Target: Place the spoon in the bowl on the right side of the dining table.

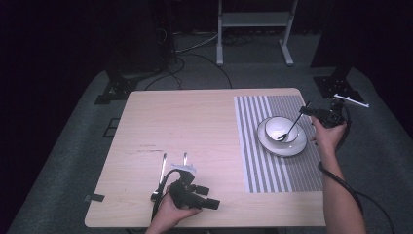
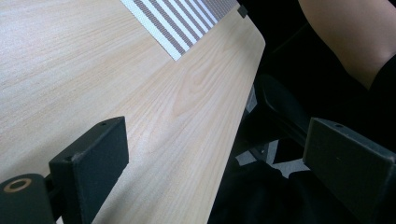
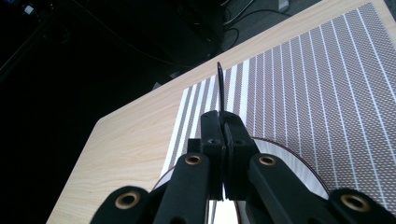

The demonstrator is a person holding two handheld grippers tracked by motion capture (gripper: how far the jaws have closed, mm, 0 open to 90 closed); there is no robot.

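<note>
Pale wood-grain table [image 1: 195, 122], matt and smooth.
Woven striped mat [image 1: 272, 165], coarse mesh; glossy white bowl [image 1: 275, 126] on glossy plate [image 1: 292, 146]; thin dark spoon [image 1: 290, 127]; matt black jaws.

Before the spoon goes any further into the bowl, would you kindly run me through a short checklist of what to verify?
1. Grip on spoon: right gripper has its jaws closed on the handle. Ok.
2. Spoon tip: it reaches down into the bowl. Ok.
3. Bowl seating: it sits on the plate, apparently centred. Ok.
4. Plate placement: it lies on the striped mat, away from the table edge. Ok.
5. Left gripper: jaws open, holding nothing, near the front edge, far from the bowl. Ok.
6. Whether the bowl holds anything: cannot tell.
</note>
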